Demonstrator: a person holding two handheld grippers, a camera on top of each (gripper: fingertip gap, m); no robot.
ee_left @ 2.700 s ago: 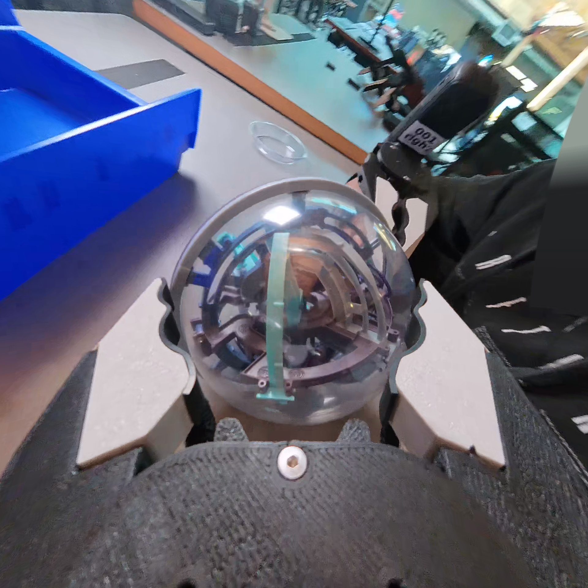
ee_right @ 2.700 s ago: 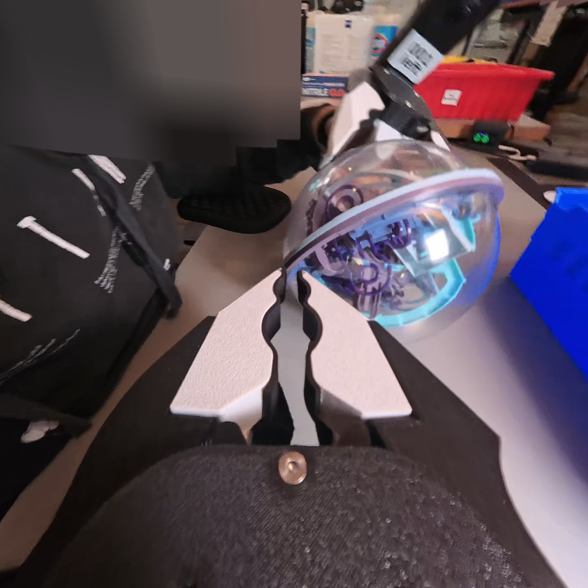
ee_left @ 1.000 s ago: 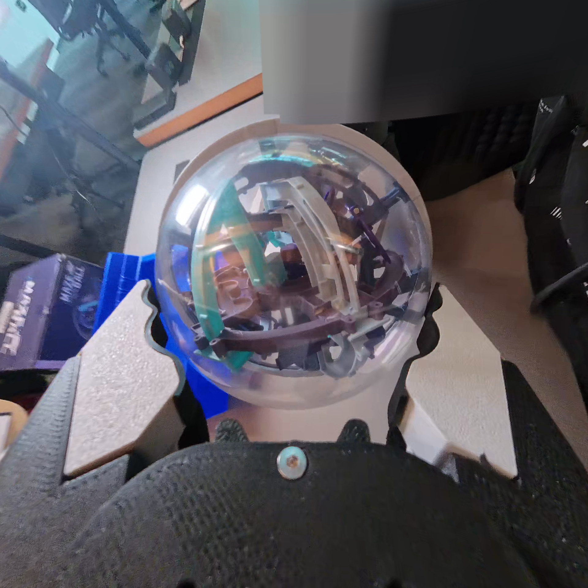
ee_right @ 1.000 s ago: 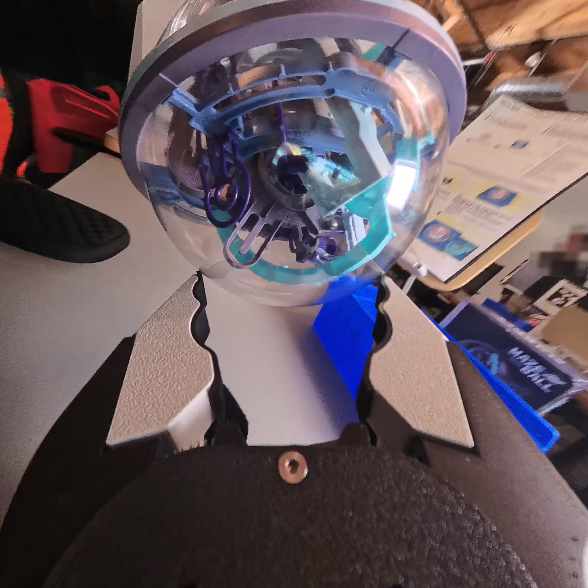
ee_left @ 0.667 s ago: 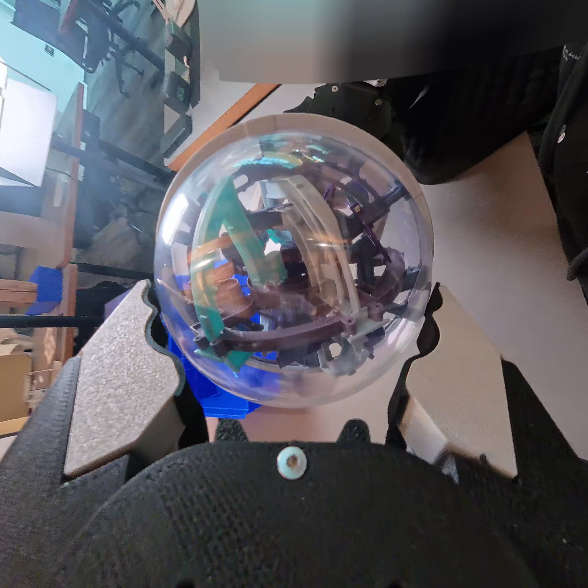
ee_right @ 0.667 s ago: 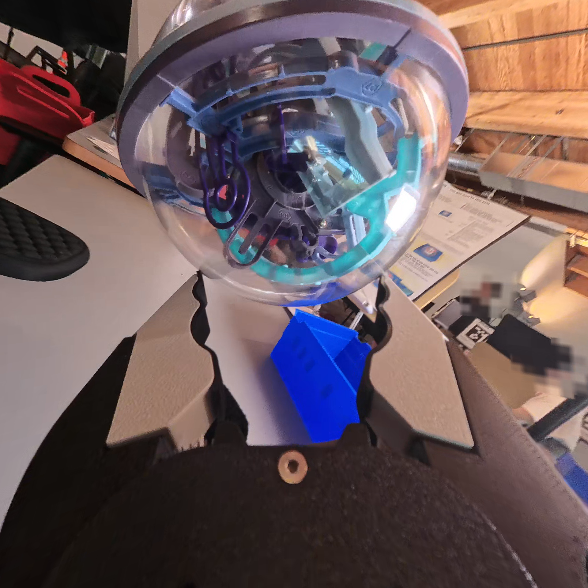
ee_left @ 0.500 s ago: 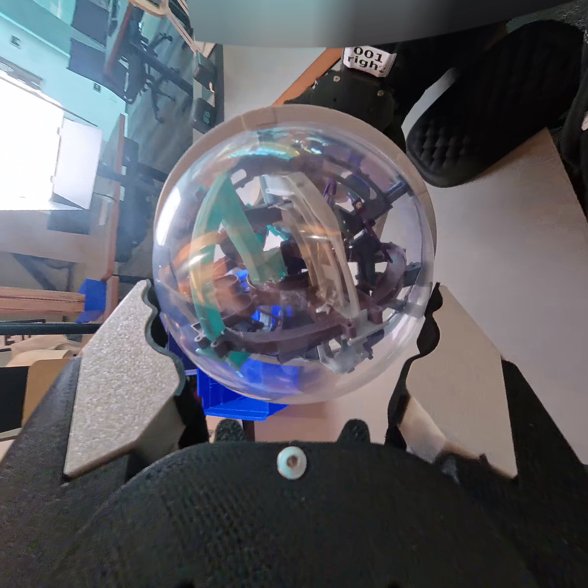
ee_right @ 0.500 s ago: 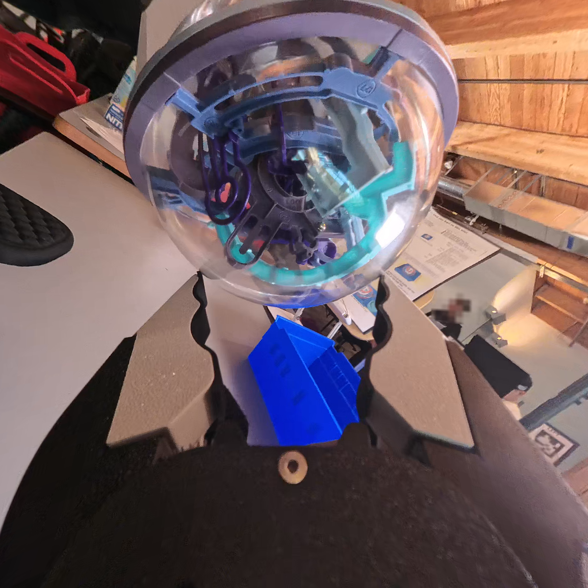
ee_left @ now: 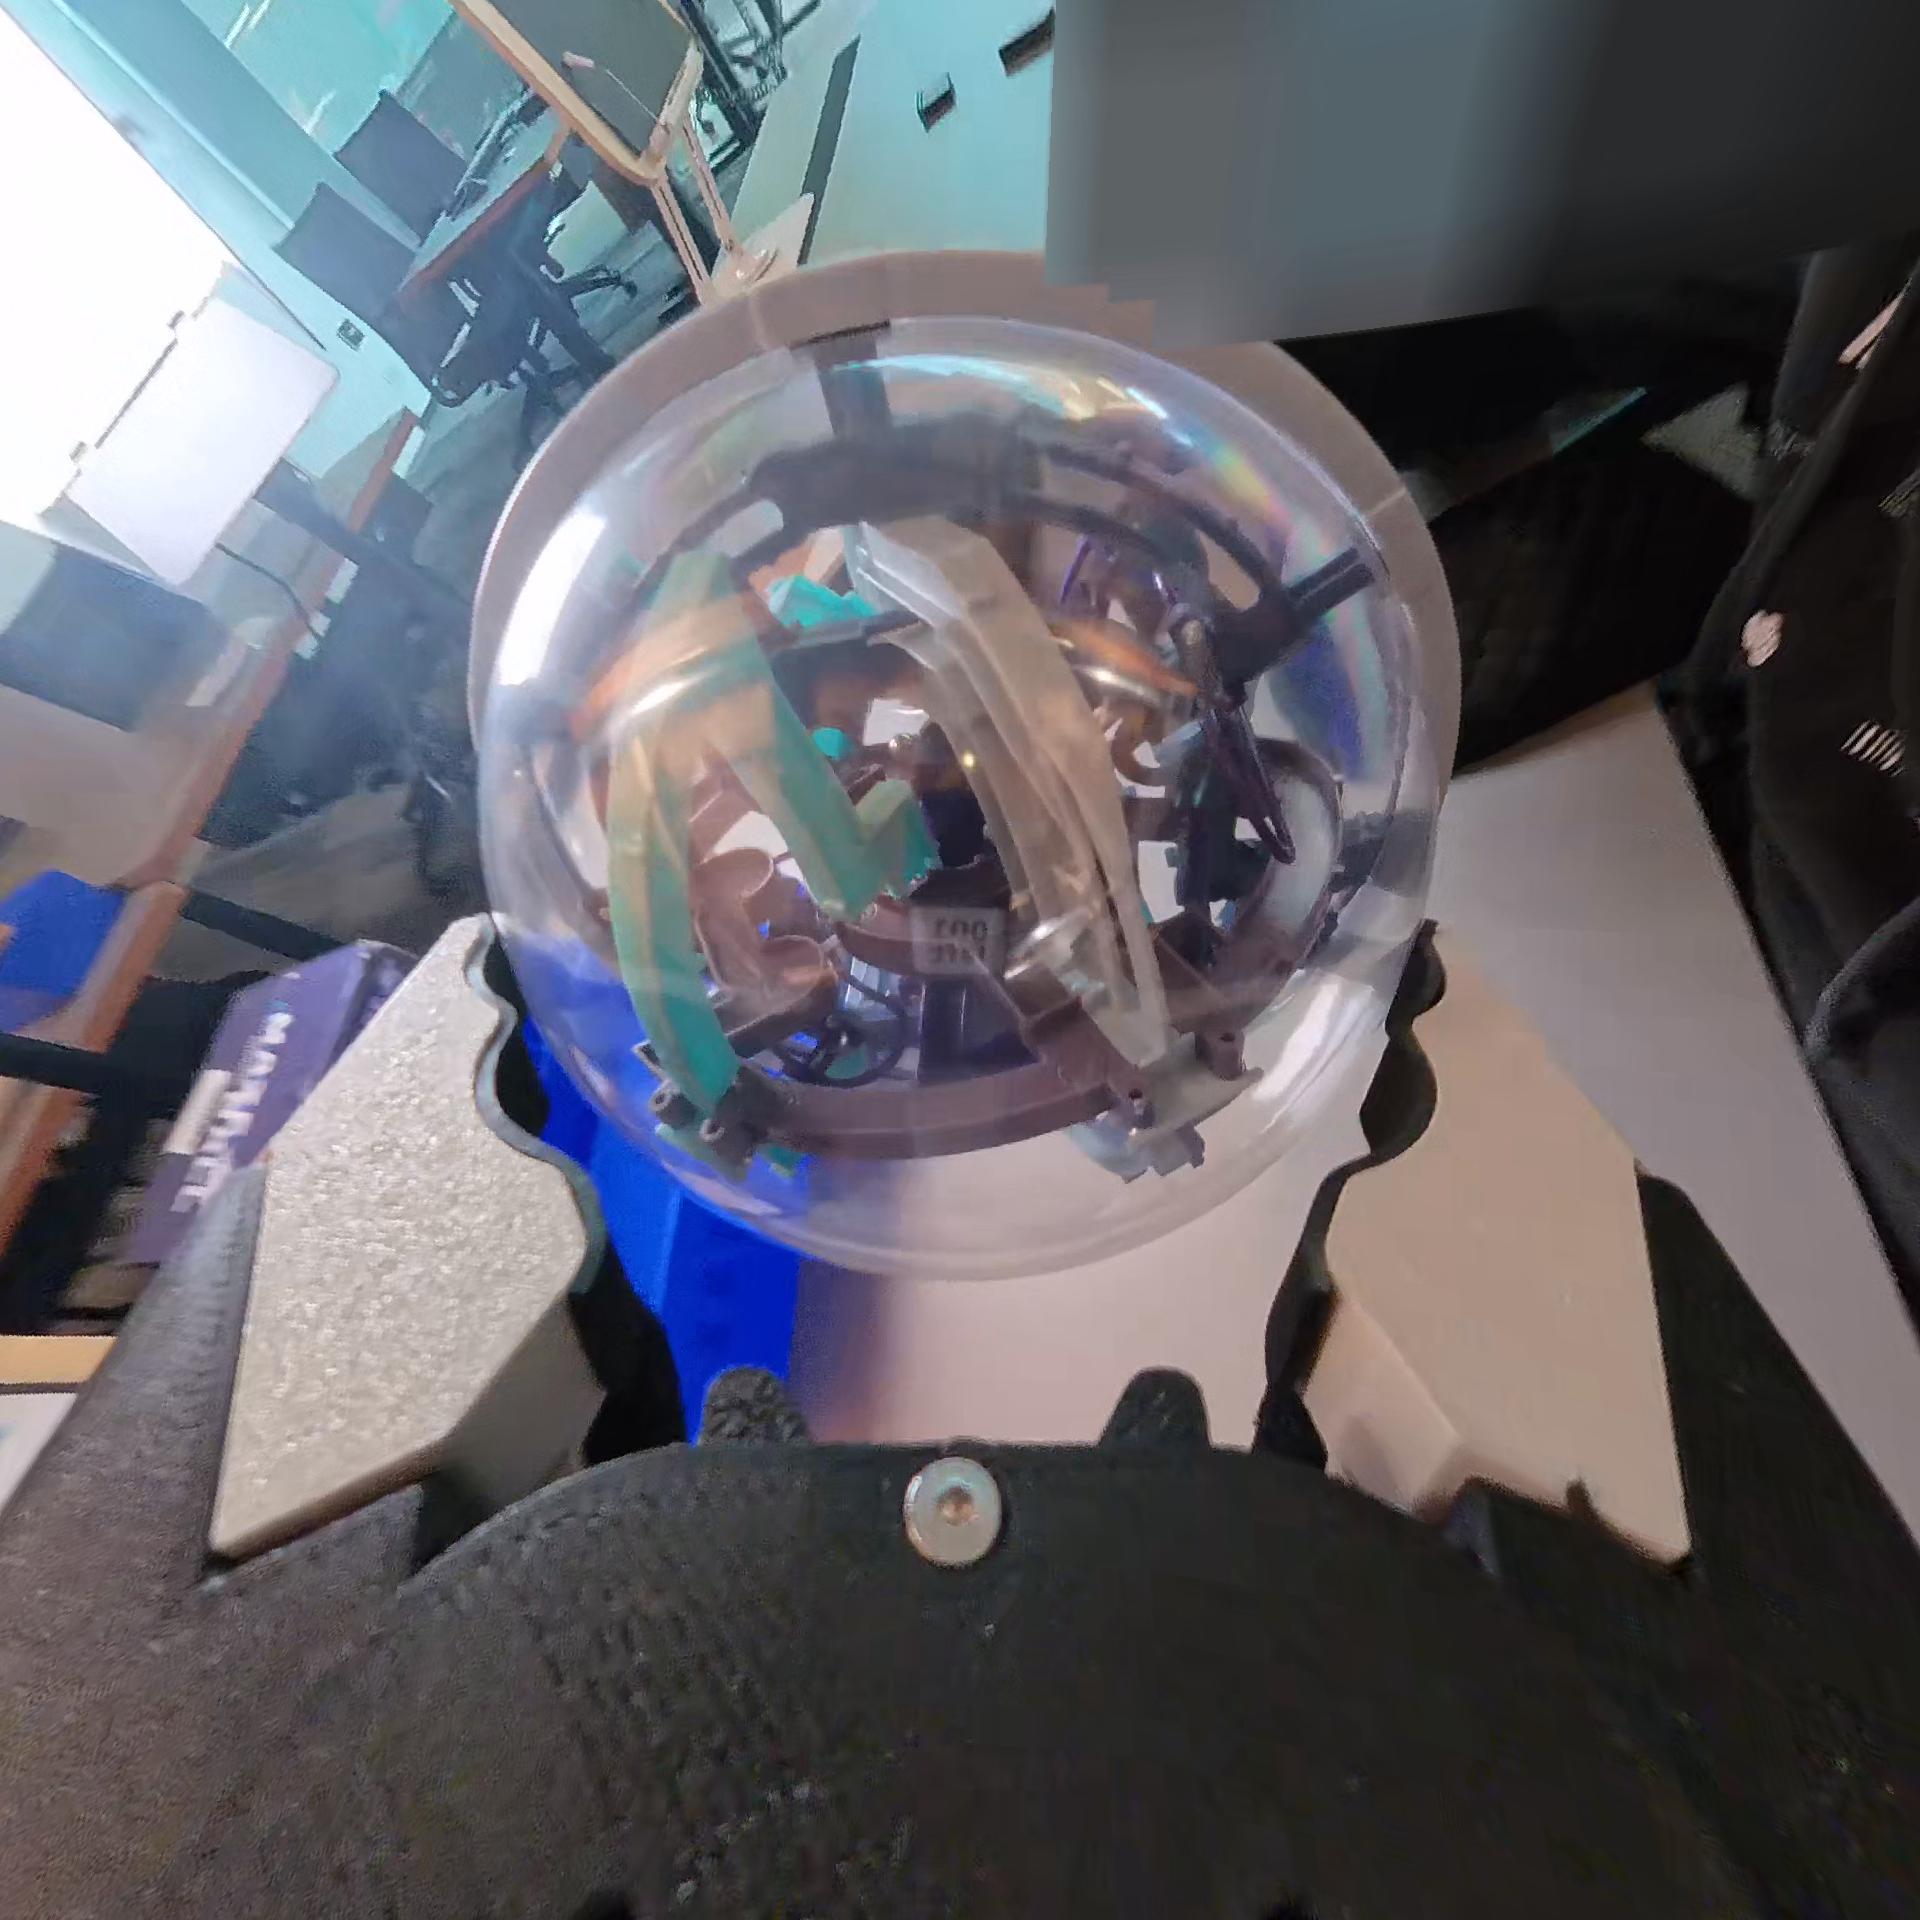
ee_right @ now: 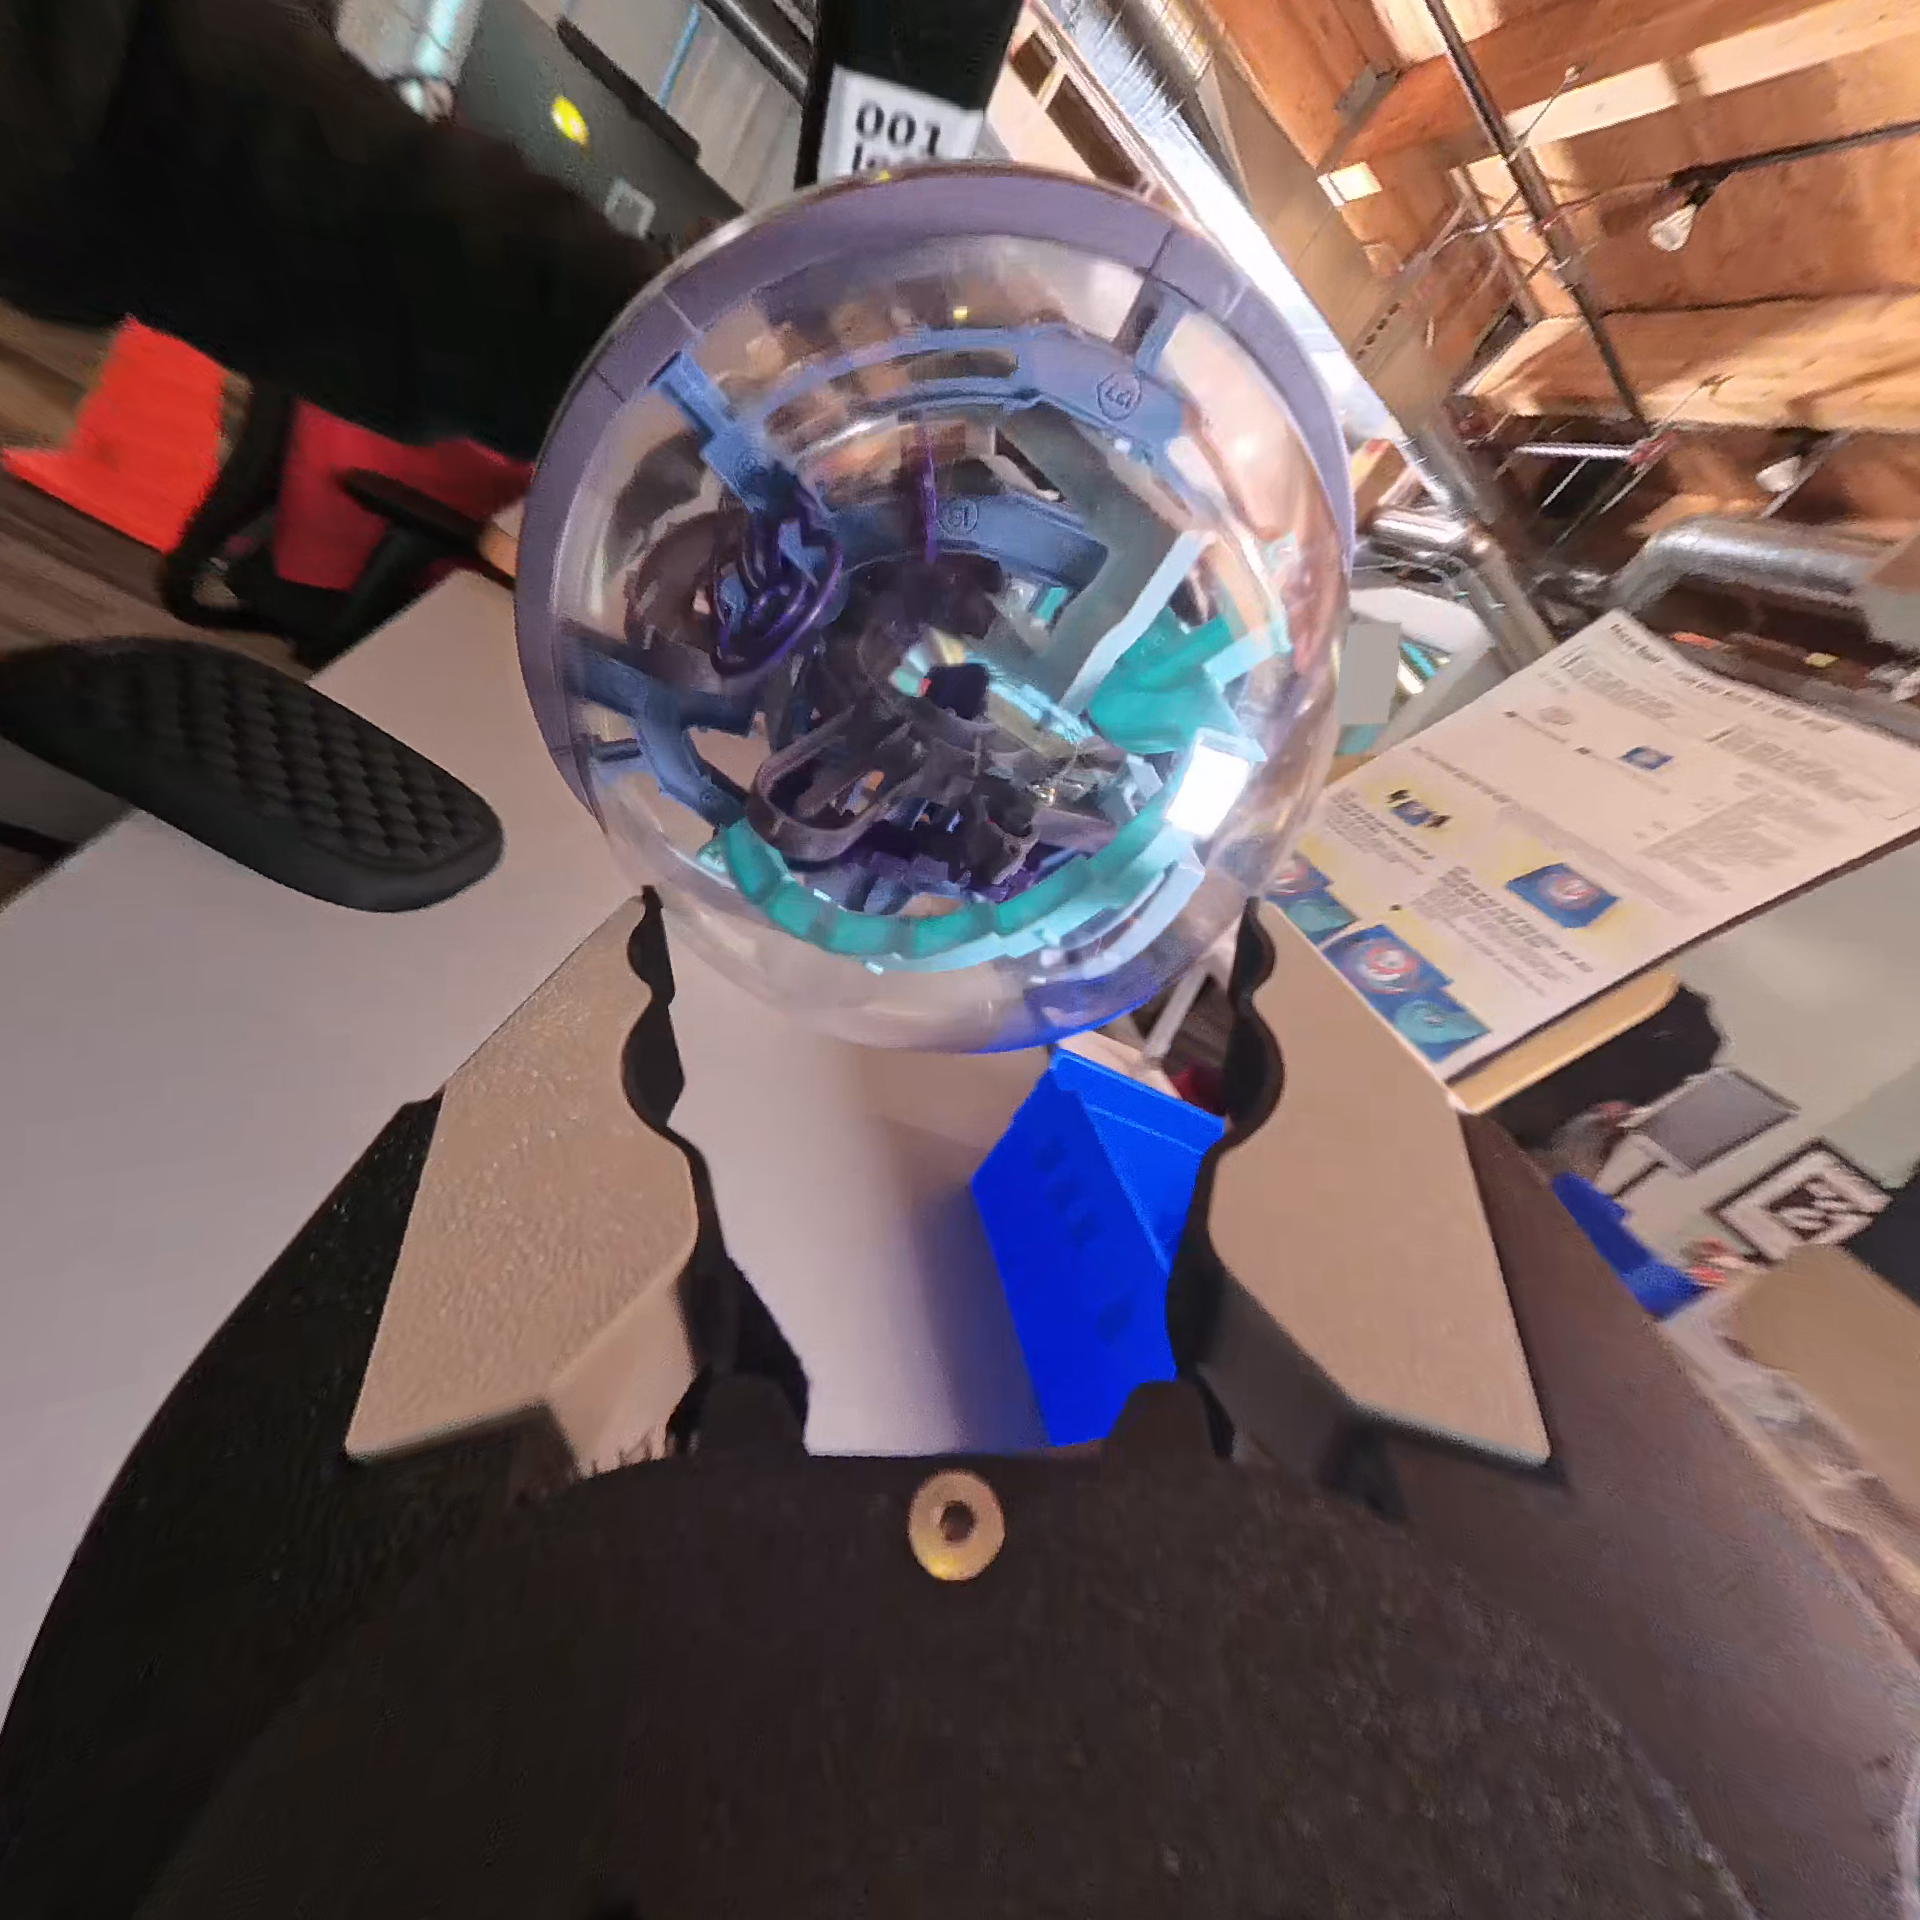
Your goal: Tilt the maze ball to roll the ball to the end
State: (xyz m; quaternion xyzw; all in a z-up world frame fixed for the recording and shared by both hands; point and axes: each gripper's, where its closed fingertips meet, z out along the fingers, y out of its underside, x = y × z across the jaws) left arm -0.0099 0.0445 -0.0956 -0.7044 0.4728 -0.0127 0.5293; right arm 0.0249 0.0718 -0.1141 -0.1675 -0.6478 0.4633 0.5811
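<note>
1. Left wrist view: the left gripper clamps the maze ball between its two grey fingers, which press the clear shell low on either side. The sphere is held in the air above the pale table, its grey seam ring facing away. A blue bin and a purple box lie below and to the left. The small rolling ball inside cannot be picked out among the green, brown and clear tracks.

2. Right wrist view: the right gripper grips the same sphere from the opposite side, its fingers touching the lower curve of the shell. Blue, purple and teal tracks face this camera; the blue bin shows between the fingers, an instruction sheet off to the right.

3. The step in hand, as judged: tilting. Both grips sit low on a smooth shell, so the two hands should likely turn together, slowly and in small angles, keeping pressure even so the sphere does not squirt upward, and pausing to find the ball before each new tilt.
</note>
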